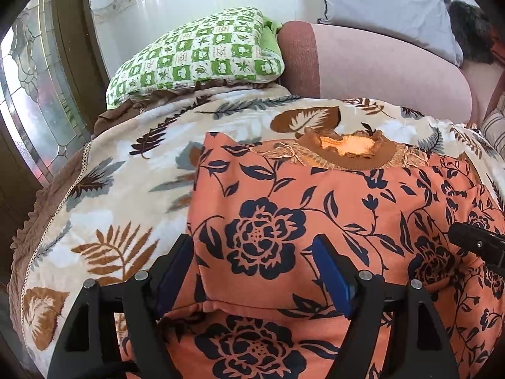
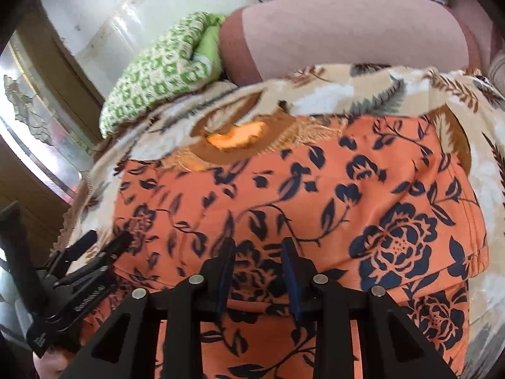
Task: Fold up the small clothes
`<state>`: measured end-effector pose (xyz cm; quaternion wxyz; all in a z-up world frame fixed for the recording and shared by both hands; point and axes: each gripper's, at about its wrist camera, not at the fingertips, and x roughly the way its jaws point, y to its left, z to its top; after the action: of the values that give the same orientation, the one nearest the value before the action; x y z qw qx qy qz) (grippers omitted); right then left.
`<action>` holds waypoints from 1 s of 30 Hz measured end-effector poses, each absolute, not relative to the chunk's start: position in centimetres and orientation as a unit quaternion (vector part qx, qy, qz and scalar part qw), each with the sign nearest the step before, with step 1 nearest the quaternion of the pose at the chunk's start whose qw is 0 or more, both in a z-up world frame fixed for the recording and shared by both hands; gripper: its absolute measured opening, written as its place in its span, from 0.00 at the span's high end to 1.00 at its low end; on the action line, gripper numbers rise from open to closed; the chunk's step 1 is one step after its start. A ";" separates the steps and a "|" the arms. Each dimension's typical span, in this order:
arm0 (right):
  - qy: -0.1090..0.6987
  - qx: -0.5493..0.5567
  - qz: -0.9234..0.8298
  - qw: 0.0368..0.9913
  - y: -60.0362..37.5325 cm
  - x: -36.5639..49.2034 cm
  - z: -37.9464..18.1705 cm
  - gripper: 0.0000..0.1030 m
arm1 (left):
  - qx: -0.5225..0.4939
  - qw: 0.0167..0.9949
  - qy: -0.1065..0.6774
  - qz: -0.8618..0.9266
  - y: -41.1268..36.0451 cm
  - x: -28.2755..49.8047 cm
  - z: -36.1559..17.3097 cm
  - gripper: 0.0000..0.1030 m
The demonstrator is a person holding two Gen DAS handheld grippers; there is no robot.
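An orange garment with navy flowers lies flat on a leaf-print blanket, its brown lace-trimmed collar at the far end. The near hem is folded over in a ridge. My left gripper hovers wide open over that near left part, its blue pads apart from the cloth. My right gripper stands over the near middle of the garment, narrowly open, with cloth showing in the gap and no pinch visible. Each gripper shows at the edge of the other's view: the right one, the left one.
At the head of the bed lie a green checked pillow, a pink bolster and a grey pillow. A leaded-glass window and the bed's frilled edge are to the left.
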<state>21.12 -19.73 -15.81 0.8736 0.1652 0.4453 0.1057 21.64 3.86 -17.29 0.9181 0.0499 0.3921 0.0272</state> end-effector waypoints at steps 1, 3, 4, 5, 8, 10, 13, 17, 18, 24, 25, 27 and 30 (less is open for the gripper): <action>0.443 0.163 0.111 0.875 -19.5 21.0 -15.6 0.68 | 0.048 0.918 0.392 0.028 4.0 21.6 -17.2 0.24; 0.440 0.159 0.118 0.876 -19.0 20.9 -15.5 0.68 | 0.045 0.919 0.390 0.033 4.4 21.6 -17.1 0.24; 0.441 0.158 0.119 0.876 -18.8 20.9 -15.5 0.68 | 0.043 0.919 0.389 0.035 4.7 21.6 -17.0 0.24; 0.442 0.156 0.120 0.875 -18.7 20.9 -15.5 0.68 | 0.040 0.920 0.389 0.036 4.9 21.7 -17.0 0.24; 0.445 0.156 0.118 0.874 -18.6 20.9 -15.8 0.68 | 0.037 0.920 0.387 0.042 5.3 21.7 -16.9 0.24; 0.446 0.156 0.116 0.874 -18.7 21.0 -15.9 0.68 | 0.036 0.920 0.388 0.042 5.4 21.8 -16.9 0.24; 0.446 0.158 0.113 0.874 -18.8 21.0 -15.9 0.68 | 0.038 0.920 0.387 0.041 5.3 21.8 -17.0 0.24; 0.444 0.157 0.113 0.875 -18.9 21.0 -15.8 0.68 | 0.042 0.920 0.388 0.041 5.0 21.8 -17.0 0.24; 0.445 0.157 0.113 0.875 -18.9 21.0 -15.8 0.68 | 0.042 0.920 0.388 0.040 5.0 21.8 -17.1 0.24; 0.450 0.155 0.105 0.873 -18.9 21.1 -16.0 0.68 | 0.046 0.917 0.393 0.040 4.8 22.0 -17.5 0.24; 0.451 0.154 0.102 0.873 -18.9 21.1 -16.0 0.68 | 0.046 0.917 0.395 0.039 4.7 22.1 -17.6 0.24; 0.453 0.151 0.097 0.873 -18.9 21.2 -16.2 0.68 | 0.048 0.915 0.399 0.036 4.5 22.1 -17.8 0.24; 0.458 0.146 0.083 0.873 -19.0 21.3 -16.5 0.68 | 0.051 0.912 0.405 0.032 4.2 22.3 -18.3 0.24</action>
<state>21.31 -19.03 -16.47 0.8730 0.1459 0.4580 0.0831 22.26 4.24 -18.25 0.9123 0.0514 0.4050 0.0324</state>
